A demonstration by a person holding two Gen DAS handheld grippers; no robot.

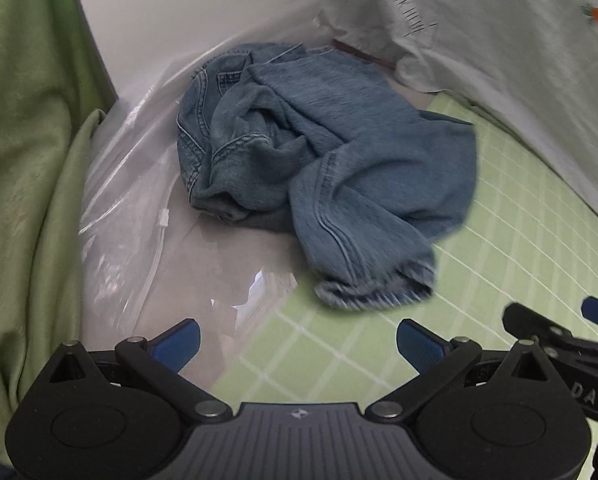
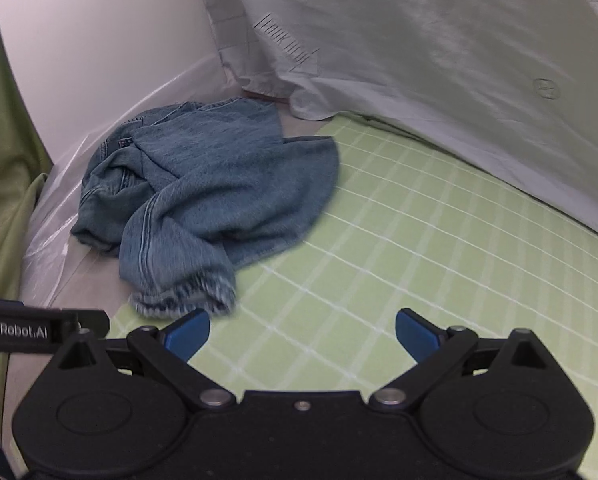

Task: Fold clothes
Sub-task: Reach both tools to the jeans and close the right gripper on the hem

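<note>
The jeans [image 1: 323,168] lie in a soft, thick, floppy heap; grab the frayed leg end [image 1: 375,288]; left gripper [image 1: 298,340] and right gripper [image 2: 303,334] both gape wide, holding nothing.

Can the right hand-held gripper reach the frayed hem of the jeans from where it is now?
Probably yes. The right hand-held gripper is open, and the frayed hem lies just ahead of its left finger, with nothing between them.

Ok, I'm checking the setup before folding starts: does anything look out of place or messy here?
The denim garment lies crumpled in a heap, half on the green grid mat and half on clear plastic sheeting. Its frayed hem points toward the grippers. Nothing looks spilled.
</note>
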